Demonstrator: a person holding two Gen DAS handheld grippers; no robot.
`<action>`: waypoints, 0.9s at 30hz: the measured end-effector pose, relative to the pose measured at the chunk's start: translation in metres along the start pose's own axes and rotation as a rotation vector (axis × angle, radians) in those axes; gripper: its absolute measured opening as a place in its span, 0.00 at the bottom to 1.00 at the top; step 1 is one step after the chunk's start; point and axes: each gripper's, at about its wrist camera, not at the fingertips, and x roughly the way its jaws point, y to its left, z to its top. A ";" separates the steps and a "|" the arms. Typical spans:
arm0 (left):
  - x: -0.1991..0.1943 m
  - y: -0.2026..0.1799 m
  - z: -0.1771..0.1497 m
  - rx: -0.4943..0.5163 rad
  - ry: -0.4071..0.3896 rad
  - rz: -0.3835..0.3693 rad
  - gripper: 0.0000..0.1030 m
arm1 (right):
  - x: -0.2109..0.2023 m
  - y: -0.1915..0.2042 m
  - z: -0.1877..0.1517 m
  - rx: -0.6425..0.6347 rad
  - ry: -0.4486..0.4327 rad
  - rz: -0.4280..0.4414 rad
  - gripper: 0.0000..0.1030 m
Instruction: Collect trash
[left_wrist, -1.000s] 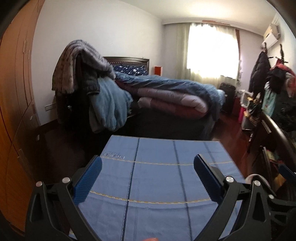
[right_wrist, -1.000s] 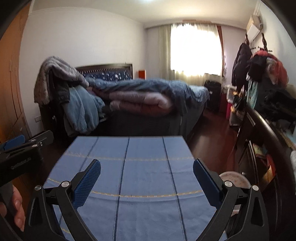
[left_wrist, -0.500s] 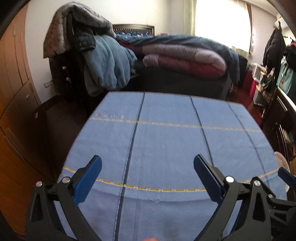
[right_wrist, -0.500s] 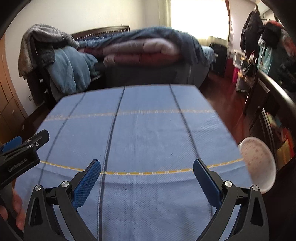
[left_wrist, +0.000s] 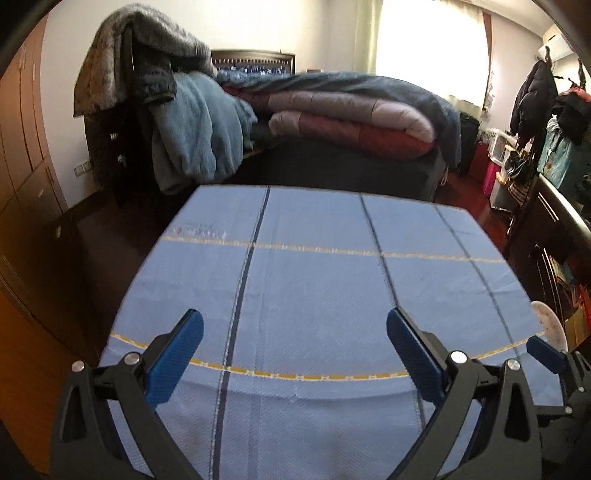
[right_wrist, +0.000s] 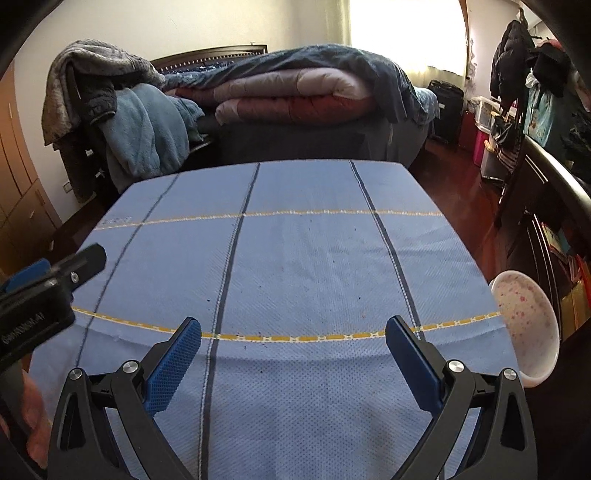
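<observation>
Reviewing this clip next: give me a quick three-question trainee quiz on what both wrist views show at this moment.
1. True or false: the left gripper and the right gripper both have their jaws spread with nothing between them.
2. Multiple choice: the speckled white bowl sits (A) in the middle of the blue tablecloth, (B) at the cloth's right edge, (C) on the bed.
3. Short answer: what lies scattered on the cloth in the right wrist view?

Key
1. True.
2. B.
3. Tiny dark specks, mostly around the near yellow stripe; no larger piece of trash shows.
</observation>
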 end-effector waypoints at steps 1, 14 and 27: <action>-0.008 -0.001 0.002 0.001 -0.013 -0.009 0.97 | -0.004 0.000 0.000 -0.004 -0.008 0.001 0.97; -0.179 -0.017 0.057 0.022 -0.364 -0.034 0.97 | -0.125 0.001 0.033 -0.029 -0.226 -0.043 0.97; -0.252 -0.038 0.046 0.073 -0.462 -0.120 0.97 | -0.228 -0.006 0.045 -0.018 -0.442 -0.094 0.97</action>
